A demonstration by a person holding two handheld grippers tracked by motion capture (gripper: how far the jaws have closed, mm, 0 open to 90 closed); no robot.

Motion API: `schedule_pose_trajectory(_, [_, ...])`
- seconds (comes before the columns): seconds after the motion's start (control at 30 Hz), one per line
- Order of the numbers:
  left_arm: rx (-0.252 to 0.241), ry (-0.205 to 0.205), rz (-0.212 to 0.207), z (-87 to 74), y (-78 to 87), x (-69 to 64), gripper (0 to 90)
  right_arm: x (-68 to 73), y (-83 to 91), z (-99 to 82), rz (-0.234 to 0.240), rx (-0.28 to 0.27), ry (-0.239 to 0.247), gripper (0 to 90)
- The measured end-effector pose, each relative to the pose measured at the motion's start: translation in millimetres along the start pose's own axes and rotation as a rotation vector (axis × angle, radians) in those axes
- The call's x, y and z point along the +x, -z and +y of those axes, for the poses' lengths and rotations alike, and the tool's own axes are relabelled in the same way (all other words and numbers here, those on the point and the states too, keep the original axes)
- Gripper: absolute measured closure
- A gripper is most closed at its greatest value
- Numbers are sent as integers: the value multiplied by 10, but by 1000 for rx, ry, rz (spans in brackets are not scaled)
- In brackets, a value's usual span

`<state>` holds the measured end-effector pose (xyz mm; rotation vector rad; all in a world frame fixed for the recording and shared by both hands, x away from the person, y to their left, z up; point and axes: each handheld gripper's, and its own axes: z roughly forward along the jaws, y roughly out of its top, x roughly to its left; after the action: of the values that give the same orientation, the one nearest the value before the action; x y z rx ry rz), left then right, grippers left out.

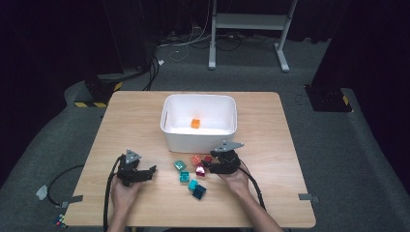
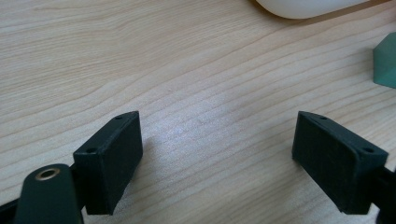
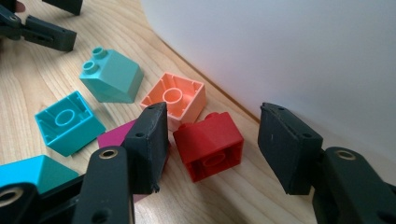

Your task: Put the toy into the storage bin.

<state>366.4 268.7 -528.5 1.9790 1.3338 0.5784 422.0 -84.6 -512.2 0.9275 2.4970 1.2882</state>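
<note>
Several toy bricks lie in front of a white bin (image 1: 167,126). An orange brick (image 1: 195,123) sits inside the bin. My right gripper (image 3: 217,123) is low over the table with its jaws open around a red brick (image 3: 210,144). The left jaw stands close beside this brick and the right jaw is clear of it. In the high view the right gripper (image 1: 207,165) points left at the red brick (image 1: 208,158). Around it lie a salmon brick (image 3: 175,97), a green brick (image 3: 114,77), a teal brick (image 3: 67,122) and a magenta brick (image 3: 116,135). My left gripper (image 2: 217,135) is open over bare wood.
The bin wall (image 3: 289,56) rises right behind the red brick. A cyan brick (image 1: 193,184) and a dark blue one (image 1: 199,192) lie nearer the front edge. The left gripper (image 1: 151,171) rests left of the bricks, with a green brick (image 2: 386,63) at its right.
</note>
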Motion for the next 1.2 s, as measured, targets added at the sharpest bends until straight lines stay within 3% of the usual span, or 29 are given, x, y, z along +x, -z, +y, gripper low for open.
schedule_pose_trajectory(0.2, [0,1,-1,-1,0,-1,163,6,-66,-30,-16,31,8,467])
schedule_pose_trajectory(0.53, [0,1,-1,-1,1,-1,163,49,-50,-49,-41,31,46,548])
schedule_pose_trajectory(0.83, [0,1,-1,-1,1,0,163,60,33,-39,-31,21,54,553])
schedule_pose_trajectory(1.2, [0,0,-1,-1,1,1,162,15,223,0,17,9,42,555])
